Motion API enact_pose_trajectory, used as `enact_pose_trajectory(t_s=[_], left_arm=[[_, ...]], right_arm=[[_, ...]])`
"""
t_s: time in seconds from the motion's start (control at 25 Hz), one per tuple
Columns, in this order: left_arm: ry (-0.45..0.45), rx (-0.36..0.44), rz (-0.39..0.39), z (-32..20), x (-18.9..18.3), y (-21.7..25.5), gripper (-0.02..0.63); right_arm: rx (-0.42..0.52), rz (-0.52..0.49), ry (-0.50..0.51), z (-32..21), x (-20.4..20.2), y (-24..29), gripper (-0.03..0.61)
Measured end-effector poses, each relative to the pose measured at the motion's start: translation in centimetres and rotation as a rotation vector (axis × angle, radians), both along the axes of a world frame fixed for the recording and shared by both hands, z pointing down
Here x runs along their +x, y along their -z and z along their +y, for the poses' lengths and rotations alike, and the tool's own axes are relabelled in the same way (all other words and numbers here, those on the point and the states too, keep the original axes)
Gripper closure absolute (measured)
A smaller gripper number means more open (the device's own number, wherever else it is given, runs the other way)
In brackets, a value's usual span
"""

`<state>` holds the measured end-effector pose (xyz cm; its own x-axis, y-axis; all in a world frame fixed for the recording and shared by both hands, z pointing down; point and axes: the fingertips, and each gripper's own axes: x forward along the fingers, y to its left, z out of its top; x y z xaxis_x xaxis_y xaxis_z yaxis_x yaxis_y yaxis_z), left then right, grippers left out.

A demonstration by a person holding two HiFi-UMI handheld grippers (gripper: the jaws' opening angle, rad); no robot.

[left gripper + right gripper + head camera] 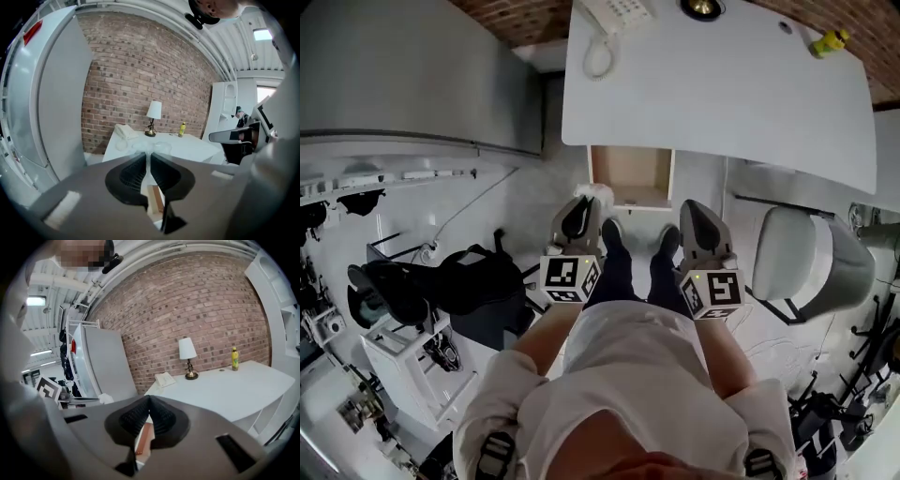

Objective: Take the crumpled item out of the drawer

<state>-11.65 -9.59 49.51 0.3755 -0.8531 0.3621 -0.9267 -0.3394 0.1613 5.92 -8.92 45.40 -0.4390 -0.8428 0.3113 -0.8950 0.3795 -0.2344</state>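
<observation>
Two claws are held in front of the operator. The left claw (148, 158) is clenched on the crumpled item (154, 147), a pale wad protruding at its tips. The right claw (149, 403) is clenched on nothing. The open drawer (630, 176) lies below and just beyond the left claw's tips, under the table (722, 103). Recommended: hold clamping pressure, since only the wad's edge appears pinched, and carry it clear of the drawer front before release.
</observation>
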Motion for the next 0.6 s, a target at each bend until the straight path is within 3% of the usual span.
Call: enact_pose_trajectory(t_s=[0.24, 0.4, 0.6], left_arm=[[0.005, 0.076, -0.003, 2.0, -2.1, 6.3, 0.577], [0.026, 0.144, 0.019, 1.0, -4.0, 10.1, 0.577], [0.054, 0.207, 0.054, 0.7, -6.4, 14.4, 0.575]], right_arm=[[0.045, -0.054, -0.009, 1.9, -1.4, 7.1, 0.572], [0.159, -0.089, 0.030, 1.4, -3.1, 11.8, 0.572], [0.200, -0.069, 0.038, 1.0, -3.8, 15.1, 0.572]])
